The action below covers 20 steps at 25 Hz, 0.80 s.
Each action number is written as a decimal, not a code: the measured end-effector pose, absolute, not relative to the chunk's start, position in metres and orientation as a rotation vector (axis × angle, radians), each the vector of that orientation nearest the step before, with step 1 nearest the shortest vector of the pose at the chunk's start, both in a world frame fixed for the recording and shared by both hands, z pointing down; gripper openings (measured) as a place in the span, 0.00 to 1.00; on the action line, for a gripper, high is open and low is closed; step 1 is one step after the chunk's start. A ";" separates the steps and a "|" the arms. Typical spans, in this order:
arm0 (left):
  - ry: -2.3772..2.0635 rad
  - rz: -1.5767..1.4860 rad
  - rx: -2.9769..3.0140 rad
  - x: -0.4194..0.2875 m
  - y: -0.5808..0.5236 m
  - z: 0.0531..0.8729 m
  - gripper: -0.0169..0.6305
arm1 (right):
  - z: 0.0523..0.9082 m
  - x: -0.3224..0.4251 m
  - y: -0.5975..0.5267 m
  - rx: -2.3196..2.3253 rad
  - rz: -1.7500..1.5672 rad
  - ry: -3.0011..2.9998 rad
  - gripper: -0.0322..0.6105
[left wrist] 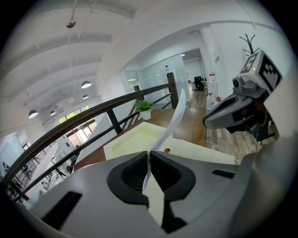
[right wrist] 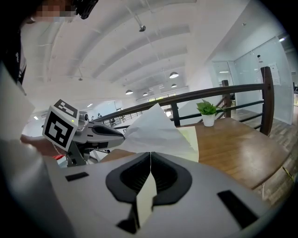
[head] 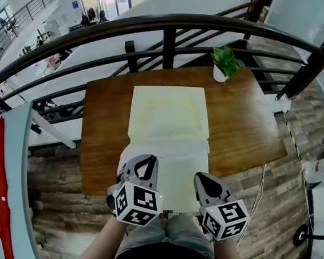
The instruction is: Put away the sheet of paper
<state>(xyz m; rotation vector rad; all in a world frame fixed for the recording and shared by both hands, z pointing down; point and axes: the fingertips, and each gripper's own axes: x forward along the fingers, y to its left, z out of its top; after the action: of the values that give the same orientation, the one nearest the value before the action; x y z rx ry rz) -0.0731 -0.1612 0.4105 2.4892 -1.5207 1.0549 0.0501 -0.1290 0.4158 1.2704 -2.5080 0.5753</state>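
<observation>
Both left claw (left wrist: 149, 160) and right claw (right wrist: 150, 160) pinch near corners of the sheet of paper (head: 174, 173).

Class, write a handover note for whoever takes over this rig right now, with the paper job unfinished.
Left tool: shut on the sheet of paper, near edge.
Right tool: shut on the same sheet.
Sheet is raised and buckled over the near part of the cream folder on the wooden table.
Done: sheet gripped by both tools.
To do: probably lay it in the folder, then release.
</observation>
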 end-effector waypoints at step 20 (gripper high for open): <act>-1.422 1.181 2.412 -0.056 -0.168 0.456 0.08 | 0.440 0.066 -0.145 1.168 0.643 -2.475 0.09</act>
<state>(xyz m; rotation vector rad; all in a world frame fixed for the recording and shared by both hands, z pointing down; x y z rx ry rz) -0.0558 -0.1678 0.4563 2.4121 -1.4216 1.1813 0.0662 -0.1448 0.4403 1.1685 -2.4751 0.6428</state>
